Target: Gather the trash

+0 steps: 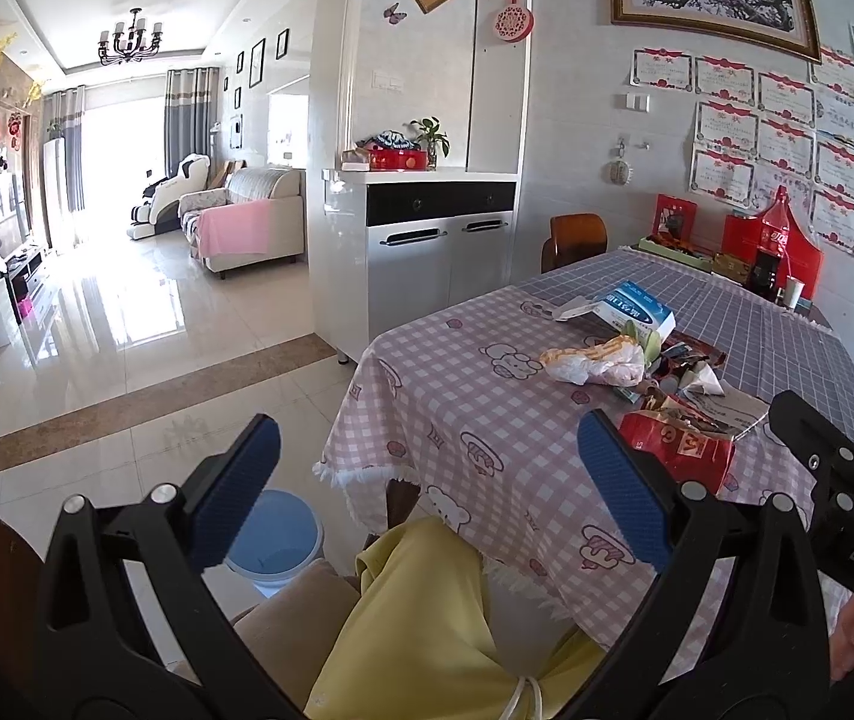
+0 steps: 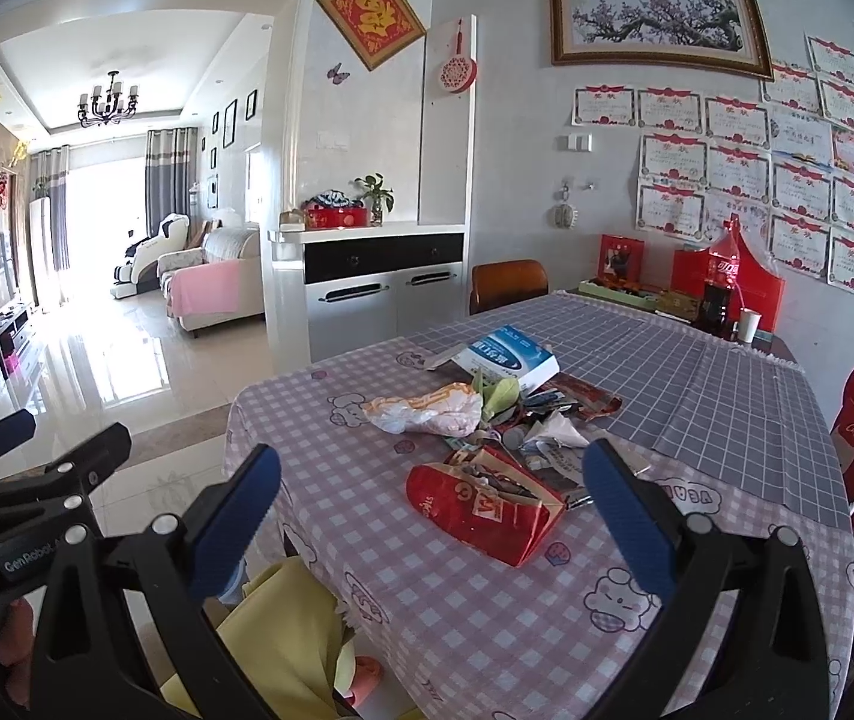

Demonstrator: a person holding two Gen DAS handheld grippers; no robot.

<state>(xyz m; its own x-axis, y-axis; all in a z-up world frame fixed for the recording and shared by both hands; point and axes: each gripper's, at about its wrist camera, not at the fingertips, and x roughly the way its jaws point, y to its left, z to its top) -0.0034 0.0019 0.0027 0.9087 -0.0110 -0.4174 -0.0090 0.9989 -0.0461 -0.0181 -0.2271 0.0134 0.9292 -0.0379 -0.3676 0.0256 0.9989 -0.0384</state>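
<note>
My left claw (image 1: 427,492), spread empty, shows me the blue bin (image 1: 273,540); my right claw (image 2: 430,516), spread, only worktop (image 2: 366,480) trash (image 2: 487,498).

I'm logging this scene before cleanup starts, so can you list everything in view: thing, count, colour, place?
Snack bag: one, red, crumpled, nearest table edge.
Plastic bag: one, white and orange, left of the pile.
Box: one, blue and white, open, behind the pile.
Small wrappers: several, mixed colours, pile centre.
Bin: one, blue, on the floor beside the table.
Cola bottle: one, red label, far table end.
Paper cup: one, white, beside the bottle.
Tablecloth: one, pink check.
Cabinet: one, white, by the wall.
Left gripper: open, holding nothing.
Right gripper: open, above the snack bag.
</note>
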